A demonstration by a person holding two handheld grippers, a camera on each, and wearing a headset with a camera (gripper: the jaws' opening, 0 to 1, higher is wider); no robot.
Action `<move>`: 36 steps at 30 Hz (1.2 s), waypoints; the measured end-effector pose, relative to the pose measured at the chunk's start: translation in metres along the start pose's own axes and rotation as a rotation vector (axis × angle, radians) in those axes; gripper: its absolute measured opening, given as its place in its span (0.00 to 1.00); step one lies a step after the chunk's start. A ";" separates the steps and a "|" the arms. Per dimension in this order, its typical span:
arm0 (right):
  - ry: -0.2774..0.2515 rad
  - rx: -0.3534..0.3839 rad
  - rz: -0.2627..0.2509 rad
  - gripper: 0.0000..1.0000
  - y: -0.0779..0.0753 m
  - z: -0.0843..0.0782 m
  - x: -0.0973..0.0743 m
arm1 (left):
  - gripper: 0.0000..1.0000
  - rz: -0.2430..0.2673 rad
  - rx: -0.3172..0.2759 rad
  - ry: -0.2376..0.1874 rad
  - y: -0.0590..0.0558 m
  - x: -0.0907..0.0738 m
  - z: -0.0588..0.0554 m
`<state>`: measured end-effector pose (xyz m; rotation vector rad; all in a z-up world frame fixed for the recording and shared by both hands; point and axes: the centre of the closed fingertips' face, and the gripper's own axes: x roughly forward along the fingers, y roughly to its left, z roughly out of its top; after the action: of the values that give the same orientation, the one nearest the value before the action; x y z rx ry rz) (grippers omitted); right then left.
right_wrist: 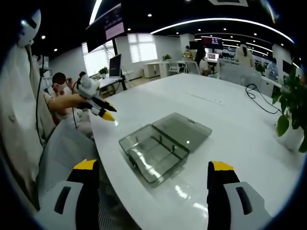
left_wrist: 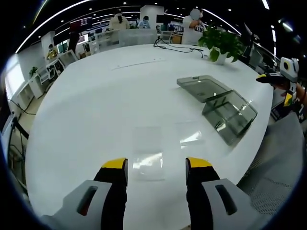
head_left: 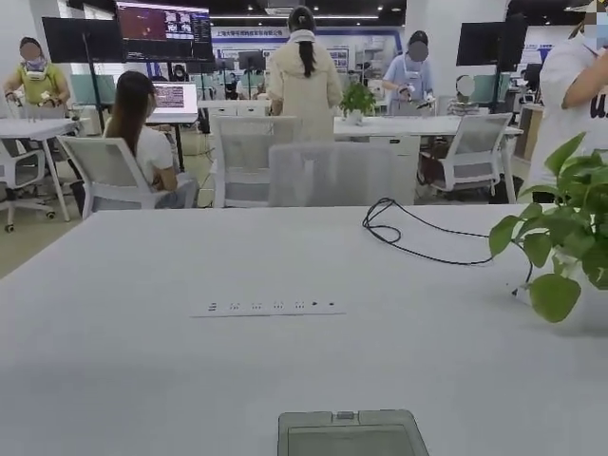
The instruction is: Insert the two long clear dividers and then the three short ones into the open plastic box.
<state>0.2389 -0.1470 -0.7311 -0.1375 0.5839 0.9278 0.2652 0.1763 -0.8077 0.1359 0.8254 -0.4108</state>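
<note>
Clear plastic dividers (left_wrist: 148, 152) lie flat on the white worktop (left_wrist: 96, 105), just ahead of the left claw (left_wrist: 157, 164), whose jaws stand spread with nothing between them. At least two sheets show, one closer to the box; long from short I cannot tell. The nearest sheet's long axis runs away from the left claw, roughly in line with its jaws. The open box (right_wrist: 152, 152), smoky grey, sits at the near edge of the worktop, right of the dividers, cavity up, with its lid (right_wrist: 184, 128) folded back flat on the far side. The right claw (right_wrist: 153, 166) hovers off the near edge facing the box, jaws spread wide and empty. Judgement: the sheets look thin, light, fairly stiff and slick, and hard to lift while flat on the surface. Best hold is probably a pinch on one short end after raising or overhanging an edge, lightly, to avoid bowing the sheet.
</note>
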 end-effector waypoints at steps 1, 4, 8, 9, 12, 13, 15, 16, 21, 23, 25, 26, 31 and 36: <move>-0.001 0.002 0.000 0.94 -0.001 0.000 0.001 | 0.46 0.008 0.008 0.014 0.002 0.003 -0.003; 0.000 0.008 -0.001 0.94 -0.004 0.000 0.002 | 0.44 0.010 0.001 0.027 0.004 0.008 -0.006; 0.003 0.008 -0.002 0.93 -0.005 0.000 0.004 | 0.41 0.025 0.004 0.049 0.006 0.015 -0.012; 0.004 0.008 -0.002 0.93 -0.005 0.000 0.004 | 0.41 0.023 0.000 0.051 0.007 0.016 -0.012; 0.008 0.012 -0.001 0.93 -0.005 -0.001 0.005 | 0.41 0.017 0.009 0.057 0.006 0.018 -0.013; 0.009 0.013 -0.002 0.93 -0.005 -0.001 0.005 | 0.41 0.021 0.019 0.067 0.007 0.019 -0.015; 0.009 0.017 -0.004 0.93 -0.006 -0.001 0.006 | 0.40 0.023 0.028 0.077 0.008 0.022 -0.015; 0.009 0.018 -0.004 0.93 -0.005 0.000 0.006 | 0.40 0.021 0.026 0.080 0.009 0.023 -0.016; 0.009 0.023 -0.007 0.92 -0.002 0.003 0.008 | 0.38 0.020 0.046 0.112 0.009 0.026 -0.018; 0.010 0.026 -0.008 0.92 -0.001 0.003 0.009 | 0.38 0.015 0.048 0.123 0.009 0.028 -0.020; 0.010 0.027 -0.010 0.92 -0.001 0.003 0.009 | 0.38 0.012 0.054 0.128 0.010 0.029 -0.021; 0.010 0.028 -0.010 0.92 0.000 0.004 0.009 | 0.37 0.009 0.056 0.130 0.009 0.029 -0.021; 0.011 0.031 -0.013 0.91 0.000 0.004 0.009 | 0.36 -0.005 0.067 0.158 0.009 0.030 -0.023; 0.015 0.032 -0.020 0.91 -0.003 0.004 0.010 | 0.34 -0.011 0.077 0.182 0.011 0.031 -0.022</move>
<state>0.2475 -0.1402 -0.7331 -0.1208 0.6102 0.8985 0.2736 0.1828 -0.8460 0.2432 0.9904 -0.4449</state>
